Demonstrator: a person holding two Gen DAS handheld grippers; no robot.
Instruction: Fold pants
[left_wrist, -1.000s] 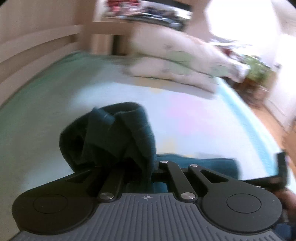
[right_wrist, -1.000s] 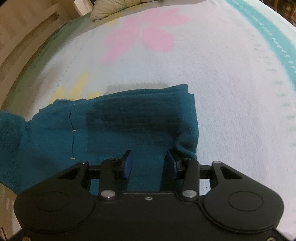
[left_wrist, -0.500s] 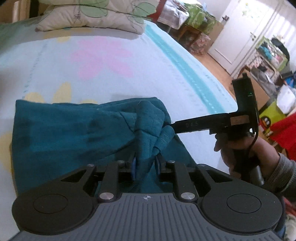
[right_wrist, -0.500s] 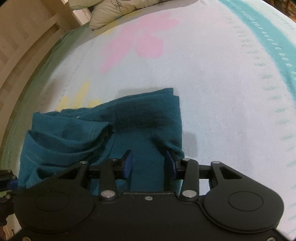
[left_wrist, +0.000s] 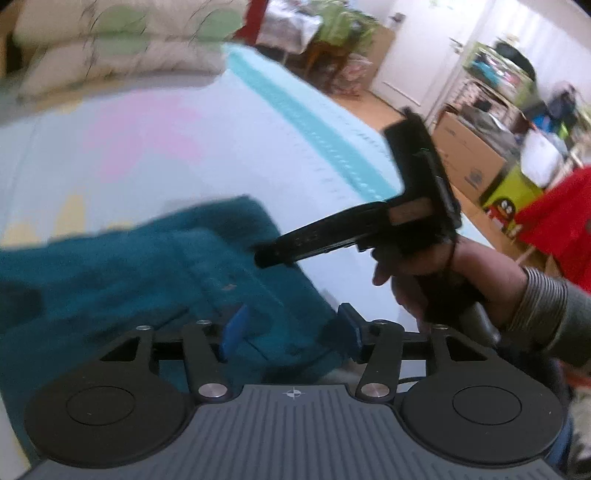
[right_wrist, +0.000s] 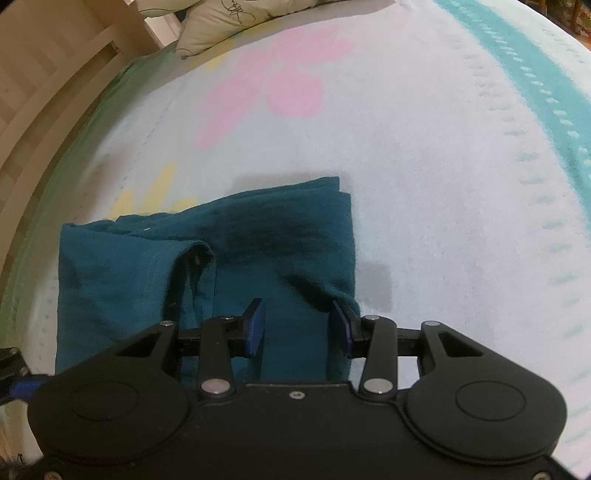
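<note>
The teal pants (right_wrist: 229, 251) lie folded into a thick rectangle on the flowered bedspread (right_wrist: 424, 166). A folded-over flap lies across their left half. My right gripper (right_wrist: 297, 325) is open, its blue pads straddling the near right edge of the cloth without pinching it. In the left wrist view the pants (left_wrist: 147, 266) are blurred. My left gripper (left_wrist: 290, 330) is open and empty just above their near edge. The right gripper's body (left_wrist: 369, 225) and the hand holding it show at the right of that view.
Pillows (left_wrist: 110, 48) lie at the head of the bed. A wooden bed frame (right_wrist: 48, 81) runs along the left side. Cardboard boxes (left_wrist: 469, 155), shelves and a red cloth (left_wrist: 557, 221) stand on the floor beyond the bed's right edge.
My left gripper carried a bunch of the pants over onto the rest, then opened and let it go. The flap now lies flat. My right gripper stayed open and barely moved.
</note>
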